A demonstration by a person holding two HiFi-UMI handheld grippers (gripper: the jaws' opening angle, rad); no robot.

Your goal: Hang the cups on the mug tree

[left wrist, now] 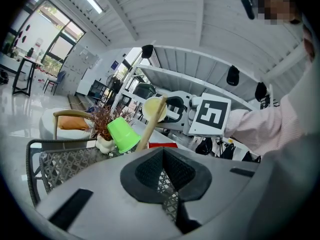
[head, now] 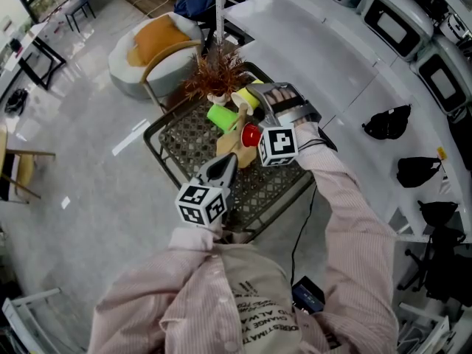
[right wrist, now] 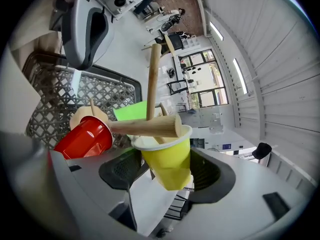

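Right hand-held gripper (right wrist: 167, 178) clamps yellow cup (right wrist: 170, 156); mug tree peg (right wrist: 142, 128) lies crosswise at its rim. Left hand-held gripper (left wrist: 167, 184) closed, empty, farther.

**Head view.** The grey right gripper (head: 273, 98) and its marker cube cover the near side of the yellow plastic cup (head: 248, 97) and one edge of the red plastic cup (head: 251, 134). The gripper's jaws are not visible here. The light wooden mug tree (head: 230, 144) shows only in fragments, and its base is concealed.

**Left gripper view.** The red plastic cup is reduced to a thin strip above the left gripper (left wrist: 163, 151). That gripper's body blocks the near part of the black metal lattice table (left wrist: 60, 166).

**Right gripper view.** The lime-green plastic cup (right wrist: 129, 111) sits mostly behind the pegs and the yellow plastic cup. The tree's base is out of sight.
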